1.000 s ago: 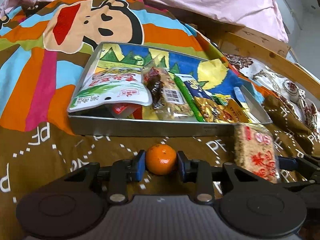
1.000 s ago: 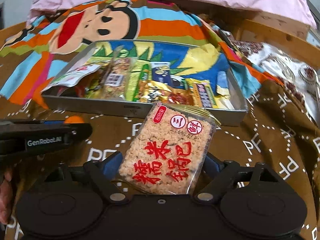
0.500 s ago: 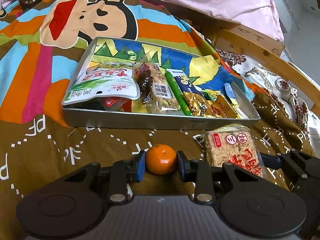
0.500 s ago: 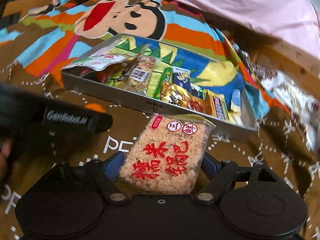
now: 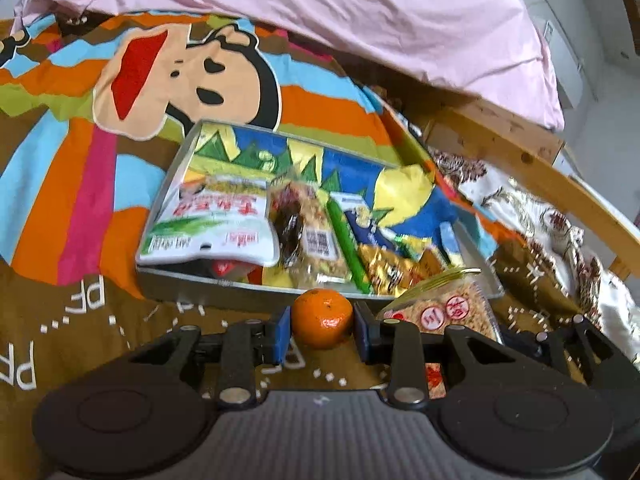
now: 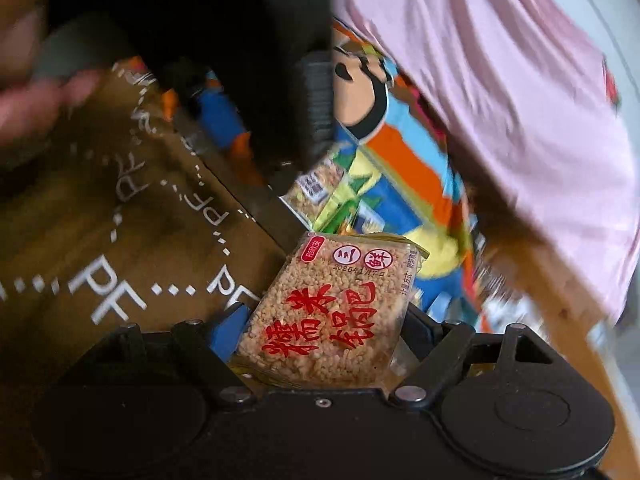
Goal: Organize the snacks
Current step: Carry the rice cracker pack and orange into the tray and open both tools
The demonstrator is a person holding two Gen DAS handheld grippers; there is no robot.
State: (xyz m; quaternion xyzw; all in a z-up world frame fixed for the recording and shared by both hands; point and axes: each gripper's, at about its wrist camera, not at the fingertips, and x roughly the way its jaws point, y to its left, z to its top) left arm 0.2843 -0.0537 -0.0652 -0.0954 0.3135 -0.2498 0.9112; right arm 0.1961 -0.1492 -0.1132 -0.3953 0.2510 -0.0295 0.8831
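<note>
**Both grippers carrying snacks at the near rim of the tin**

The left wrist view is showing the whole metal tray lying flat on the cartoon blanket, packed with snack packets from about 10 o'clock to 3 o'clock of the picture's centre. The right wrist view is showing it tilted and blurred, only a strip of rim and a few packets visible, with the left gripper's dark body filling 12 o'clock and a person's hand smeared at 10 o'clock.

The left gripper is clamping a mandarin between its blue pads, fingers narrow, the fruit sitting just short of the tray's near wall. The right gripper is gripping a rice-cracker packet across its width, fingers set wide, the packet's top edge pointing to 12 o'clock toward the tray; in the left view that packet is appearing at 4 o'clock.

A pink sheet is bunching behind the blanket, and a wooden bed frame is running along 2 o'clock.
</note>
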